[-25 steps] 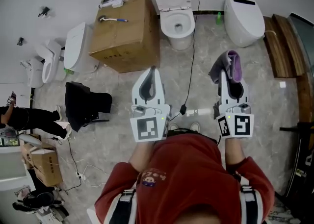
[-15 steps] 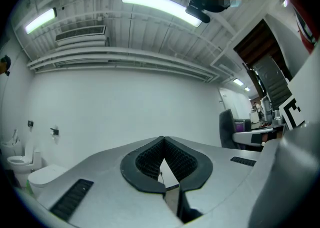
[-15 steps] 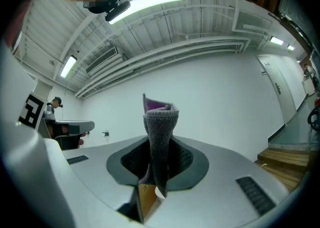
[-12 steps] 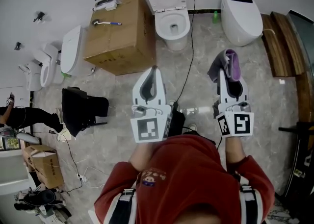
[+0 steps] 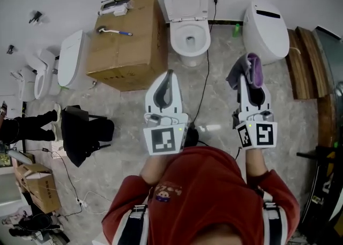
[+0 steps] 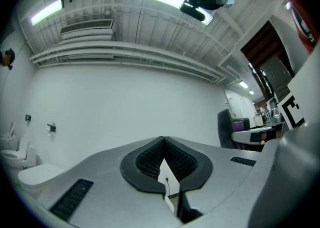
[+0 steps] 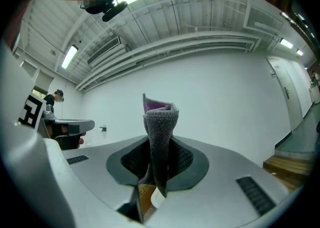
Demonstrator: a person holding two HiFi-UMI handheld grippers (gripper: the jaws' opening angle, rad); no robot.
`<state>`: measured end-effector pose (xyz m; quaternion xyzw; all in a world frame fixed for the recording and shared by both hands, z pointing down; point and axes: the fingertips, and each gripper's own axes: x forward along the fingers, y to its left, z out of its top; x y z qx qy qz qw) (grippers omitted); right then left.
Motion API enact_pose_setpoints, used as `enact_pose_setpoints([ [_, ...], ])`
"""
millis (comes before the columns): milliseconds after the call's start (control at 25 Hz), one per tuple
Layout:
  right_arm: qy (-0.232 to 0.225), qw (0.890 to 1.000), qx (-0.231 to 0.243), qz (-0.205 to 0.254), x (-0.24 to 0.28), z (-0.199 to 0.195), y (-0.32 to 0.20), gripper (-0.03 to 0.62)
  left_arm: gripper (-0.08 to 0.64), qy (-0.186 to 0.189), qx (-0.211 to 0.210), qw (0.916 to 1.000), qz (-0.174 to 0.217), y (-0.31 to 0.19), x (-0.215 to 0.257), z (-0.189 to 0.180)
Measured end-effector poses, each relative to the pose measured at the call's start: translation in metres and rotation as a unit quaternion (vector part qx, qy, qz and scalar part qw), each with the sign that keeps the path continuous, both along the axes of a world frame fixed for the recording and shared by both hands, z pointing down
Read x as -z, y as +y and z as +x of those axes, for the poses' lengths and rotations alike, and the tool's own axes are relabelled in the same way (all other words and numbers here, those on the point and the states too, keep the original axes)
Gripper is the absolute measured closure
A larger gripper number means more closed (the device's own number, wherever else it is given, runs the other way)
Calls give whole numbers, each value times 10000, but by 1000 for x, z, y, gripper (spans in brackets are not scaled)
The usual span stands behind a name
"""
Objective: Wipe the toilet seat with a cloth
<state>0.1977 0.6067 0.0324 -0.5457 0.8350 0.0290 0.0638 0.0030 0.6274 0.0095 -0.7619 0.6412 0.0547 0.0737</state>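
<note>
The right gripper (image 7: 159, 147) is clamped on a folded grey and purple cloth (image 5: 250, 71), which sticks up from between its jaws. The left gripper (image 6: 163, 141) has its jaws pressed together with nothing between them. Both point forward from a person in a red top (image 5: 206, 195). Ahead, against the wall, stands a white toilet (image 5: 188, 39) with its lid up, well apart from the cloth. A cardboard box (image 5: 126, 43) sits just to its left.
</note>
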Motion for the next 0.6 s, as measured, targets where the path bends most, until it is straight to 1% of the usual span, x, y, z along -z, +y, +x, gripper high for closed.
enact_pose_setpoints([
  [160, 69, 10000, -10, 60, 10, -38, -48, 529, 548, -62, -5, 10000, 10, -50, 4, -34],
  [320, 117, 9999, -75, 29, 13, -67, -95, 529, 548, -57, -35, 10000, 9, -98, 7, -63],
  [600, 175, 9997, -142, -65, 11, -99, -150, 529, 548, 61, -75, 9999, -68, -157, 4, -97],
])
